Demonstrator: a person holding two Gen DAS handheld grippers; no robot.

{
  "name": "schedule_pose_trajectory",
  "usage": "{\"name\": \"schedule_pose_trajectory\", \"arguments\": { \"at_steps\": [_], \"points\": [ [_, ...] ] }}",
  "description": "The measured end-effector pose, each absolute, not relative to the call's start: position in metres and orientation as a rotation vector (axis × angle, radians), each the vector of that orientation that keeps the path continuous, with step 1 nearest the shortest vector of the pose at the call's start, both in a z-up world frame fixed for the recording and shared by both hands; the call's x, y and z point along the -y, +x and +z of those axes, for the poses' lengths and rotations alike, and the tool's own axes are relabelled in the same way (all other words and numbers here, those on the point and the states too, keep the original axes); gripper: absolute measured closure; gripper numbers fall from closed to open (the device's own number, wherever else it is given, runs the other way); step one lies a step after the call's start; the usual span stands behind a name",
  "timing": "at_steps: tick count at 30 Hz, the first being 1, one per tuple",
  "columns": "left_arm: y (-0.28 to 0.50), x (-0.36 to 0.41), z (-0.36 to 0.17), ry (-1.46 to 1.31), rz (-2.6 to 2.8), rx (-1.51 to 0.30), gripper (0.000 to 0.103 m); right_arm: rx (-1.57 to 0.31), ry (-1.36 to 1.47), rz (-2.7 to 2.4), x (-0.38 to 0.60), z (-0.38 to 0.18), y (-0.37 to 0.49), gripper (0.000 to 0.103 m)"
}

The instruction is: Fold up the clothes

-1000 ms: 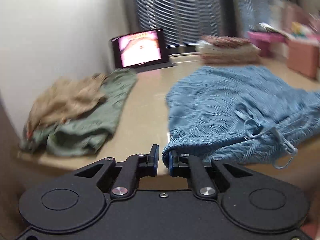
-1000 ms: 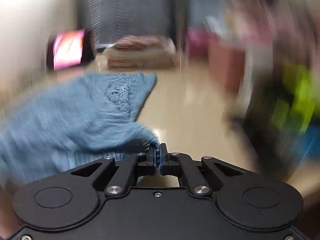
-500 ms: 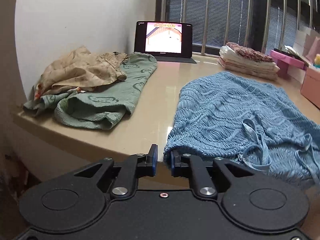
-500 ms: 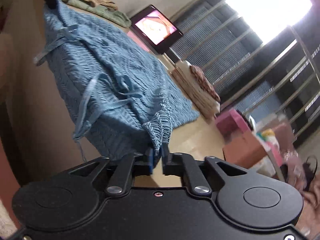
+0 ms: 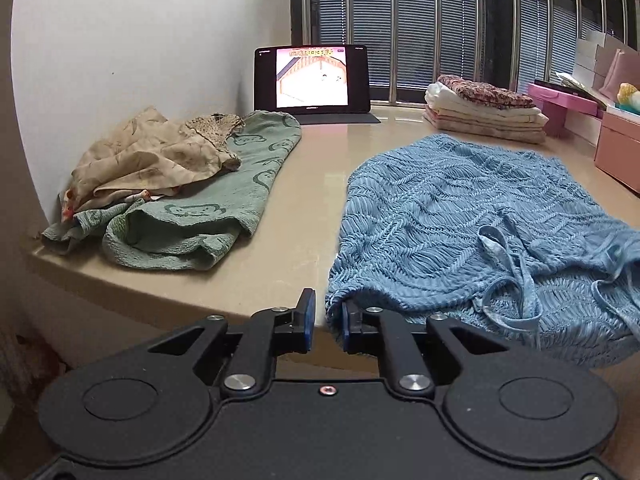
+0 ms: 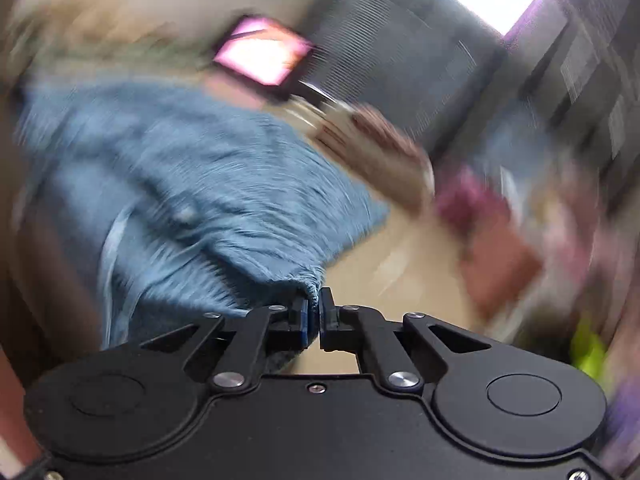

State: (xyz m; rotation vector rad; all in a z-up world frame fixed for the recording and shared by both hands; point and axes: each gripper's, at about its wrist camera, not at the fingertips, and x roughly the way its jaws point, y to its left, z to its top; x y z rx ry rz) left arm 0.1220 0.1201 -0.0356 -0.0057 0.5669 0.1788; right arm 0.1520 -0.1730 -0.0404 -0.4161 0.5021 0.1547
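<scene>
Ribbed blue knit garment (image 5: 472,216) lies on a smooth, glossy beige countertop (image 5: 304,200).

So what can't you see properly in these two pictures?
- Right wrist view: motion blur smears the tablet and the folded pile.
- Left wrist view: the blue knit garment is cut off by the right edge, so its full shape is unknown.
- Left wrist view: the beige cloth hides part of the green towel.
- Left wrist view: the left gripper hides the garment's near hem.

Left gripper (image 5: 325,320) tilts down at the blue garment's (image 5: 460,216) near corner — jaws slightly apart, fabric against one pad. Right gripper (image 6: 314,312) pinches another corner — jaws nearly together.
</scene>
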Motion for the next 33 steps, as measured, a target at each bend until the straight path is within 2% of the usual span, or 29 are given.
{"name": "schedule_pose_trajectory", "arguments": {
  "at_steps": [3,9,11,13,19,25,28,29,30,31,32,33],
  "points": [
    [0.123,-0.118,-0.036,0.013,0.177,-0.565,0.089,-0.558,-0.229,0.154,0.200,-0.039,0.157,0.099],
    [0.124,-0.115,-0.036,0.043,0.175,-0.563,0.089,-0.582,-0.238,0.167,0.203,-0.047,0.153,0.095],
    [0.124,-0.116,-0.036,0.048,0.173,-0.566,0.089,-0.563,-0.314,0.170,0.195,-0.046,0.150,0.081],
    [0.124,-0.116,-0.036,0.052,0.170,-0.566,0.089,-0.529,-0.448,0.175,0.181,-0.047,0.147,0.073],
    [0.124,-0.114,-0.037,0.075,0.166,-0.565,0.089,-0.429,-0.930,0.193,0.139,-0.065,0.140,0.067],
    [0.124,-0.113,-0.037,0.087,0.162,-0.562,0.089,-0.437,-1.086,0.212,0.128,-0.071,0.154,0.070],
    [0.123,-0.111,-0.037,0.109,0.158,-0.563,0.089,-0.486,-0.966,0.250,0.132,-0.060,0.162,0.098],
    [0.123,-0.111,-0.037,0.114,0.157,-0.563,0.088,-0.503,-0.920,0.263,0.133,-0.056,0.165,0.097],
    [0.122,-0.110,-0.037,0.120,0.160,-0.564,0.085,-0.511,-0.854,0.258,0.137,-0.051,0.167,0.097],
    [0.121,-0.109,-0.037,0.131,0.171,-0.563,0.075,-0.514,-0.765,0.244,0.144,-0.045,0.169,0.097],
    [0.120,-0.109,-0.037,0.142,0.181,-0.562,0.060,-0.517,-0.670,0.230,0.153,-0.038,0.171,0.097],
    [0.120,-0.109,-0.036,0.148,0.186,-0.562,0.052,-0.521,-0.551,0.222,0.164,-0.030,0.172,0.097]
  ]
}}
